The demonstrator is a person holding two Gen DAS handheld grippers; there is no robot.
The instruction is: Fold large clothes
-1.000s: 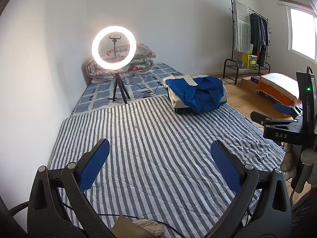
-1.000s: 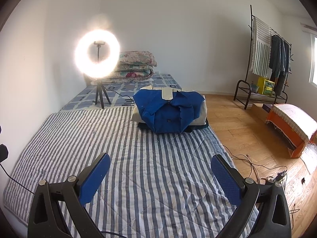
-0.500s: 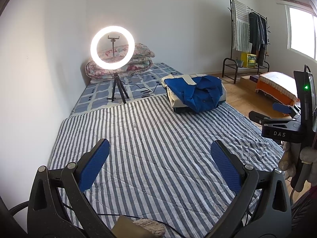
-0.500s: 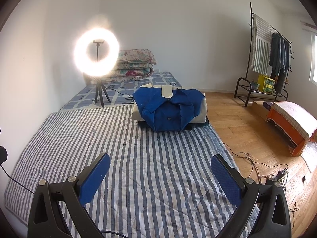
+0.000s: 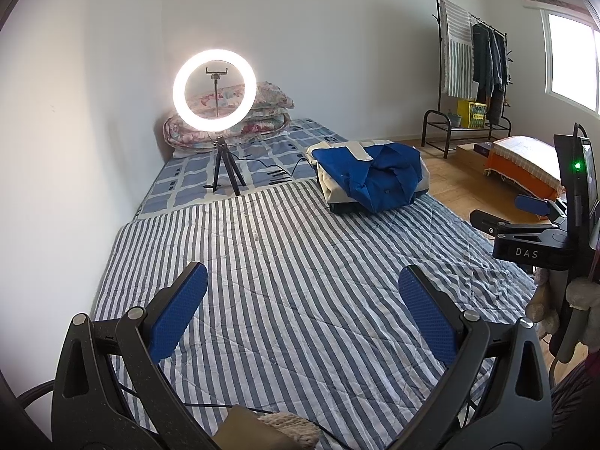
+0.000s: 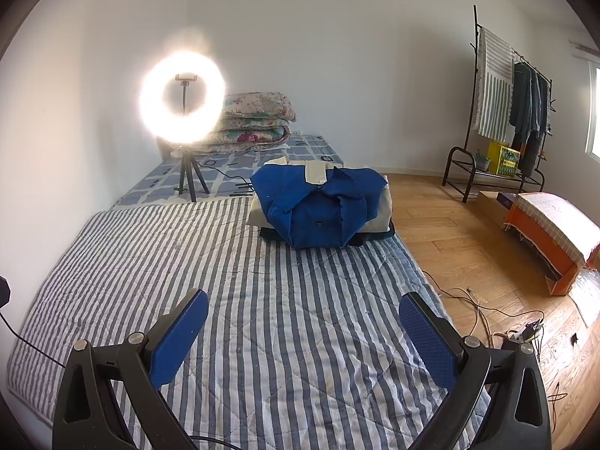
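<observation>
Both grippers wait, far from the clothes.
Left view: the left gripper (image 5: 302, 309), fingers wide apart, holds nothing; the blue jacket (image 5: 369, 180) lies ahead, to the right.
Right view: the right gripper (image 6: 303, 324), wide apart too, points straight at the jacket.

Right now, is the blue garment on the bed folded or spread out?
Folded. The blue garment sits as a compact bundle, collar up, atop a stack of clothes on the striped quilt, not laid flat.

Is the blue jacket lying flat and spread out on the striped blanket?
No, the blue jacket sits bunched on top of a pile of clothes.
</observation>
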